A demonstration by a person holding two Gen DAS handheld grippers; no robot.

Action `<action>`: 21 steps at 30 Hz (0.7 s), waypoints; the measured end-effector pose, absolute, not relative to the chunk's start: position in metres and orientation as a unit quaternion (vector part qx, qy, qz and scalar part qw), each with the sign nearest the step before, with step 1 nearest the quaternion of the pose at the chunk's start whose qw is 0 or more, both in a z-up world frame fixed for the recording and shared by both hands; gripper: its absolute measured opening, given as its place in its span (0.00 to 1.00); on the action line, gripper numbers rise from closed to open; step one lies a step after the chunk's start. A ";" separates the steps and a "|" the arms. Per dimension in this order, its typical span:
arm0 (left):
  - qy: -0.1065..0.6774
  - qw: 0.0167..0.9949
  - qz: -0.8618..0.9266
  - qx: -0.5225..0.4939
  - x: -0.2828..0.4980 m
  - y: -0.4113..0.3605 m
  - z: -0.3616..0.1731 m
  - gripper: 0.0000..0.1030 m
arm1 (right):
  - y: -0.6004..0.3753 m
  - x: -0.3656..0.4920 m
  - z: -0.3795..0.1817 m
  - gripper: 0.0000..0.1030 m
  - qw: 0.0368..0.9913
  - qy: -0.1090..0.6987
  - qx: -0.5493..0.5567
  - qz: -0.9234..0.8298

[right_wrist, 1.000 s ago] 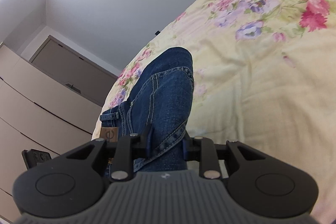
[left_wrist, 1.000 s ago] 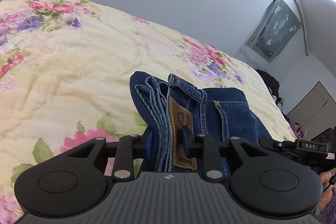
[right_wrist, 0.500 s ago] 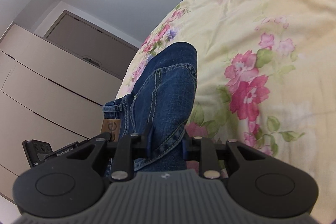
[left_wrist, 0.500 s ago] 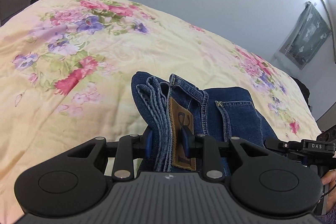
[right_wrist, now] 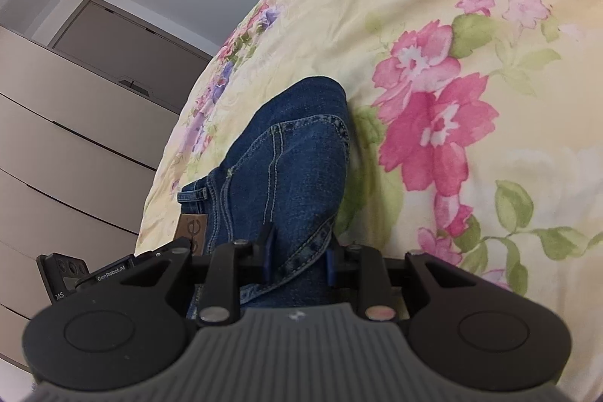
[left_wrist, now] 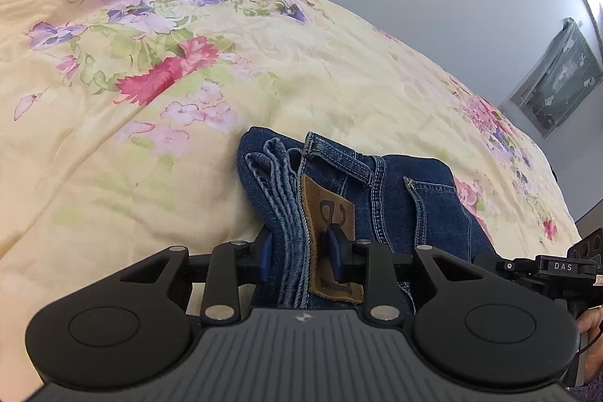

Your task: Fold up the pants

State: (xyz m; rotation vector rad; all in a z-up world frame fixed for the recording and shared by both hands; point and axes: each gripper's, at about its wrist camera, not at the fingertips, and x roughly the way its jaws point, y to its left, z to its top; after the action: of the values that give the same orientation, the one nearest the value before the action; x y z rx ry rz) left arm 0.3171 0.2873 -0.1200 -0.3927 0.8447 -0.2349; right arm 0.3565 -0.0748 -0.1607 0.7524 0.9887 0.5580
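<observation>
1. Left gripper (left_wrist: 301,255) angled down toward the bedspread (left_wrist: 150,138). Jaws opening, stacked edge of the folded jeans (left_wrist: 399,198) between its blue pads.
2. Right gripper (right_wrist: 299,251) also tipped downward, clamped on the denim fold.
3. Jeans: dark blue, folded into a thick bundle, extending forward from both claws over the floral spread.
4. Brown leather patch (left_wrist: 331,213) sits against the left claw's right pad; layered hems just left of it.

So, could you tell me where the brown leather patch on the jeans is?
In the left wrist view, the leather patch sits low and central on the jeans, against the left gripper, whose jaws are opening.
</observation>
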 end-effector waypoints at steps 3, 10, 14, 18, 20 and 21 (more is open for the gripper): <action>0.409 0.884 -0.111 -0.196 0.319 0.289 -0.128 0.35 | -0.072 0.356 -0.169 0.21 0.787 0.458 0.332 0.247; 0.420 0.881 -0.091 -0.196 0.311 0.291 -0.120 0.56 | -0.072 0.353 -0.162 0.30 0.788 0.469 0.325 0.230; 0.441 0.874 -0.092 -0.181 0.288 0.292 -0.111 0.57 | -0.074 0.340 -0.150 0.43 0.790 0.482 0.305 0.222; 0.461 0.860 -0.102 -0.193 0.263 0.300 -0.111 0.57 | -0.081 0.313 -0.147 0.54 0.781 0.492 0.307 0.233; 0.463 0.859 -0.101 -0.195 0.253 0.301 -0.112 0.57 | -0.087 0.297 -0.149 0.54 0.774 0.496 0.316 0.235; 0.460 0.860 -0.099 -0.199 0.249 0.302 -0.112 0.57 | -0.092 0.288 -0.151 0.54 0.770 0.497 0.324 0.234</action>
State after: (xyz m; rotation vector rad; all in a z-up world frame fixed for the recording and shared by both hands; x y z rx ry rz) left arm 0.2487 0.3020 -0.1121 -0.4169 0.9645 -0.2076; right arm 0.2880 -0.0915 -0.1507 0.7026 1.0783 0.5073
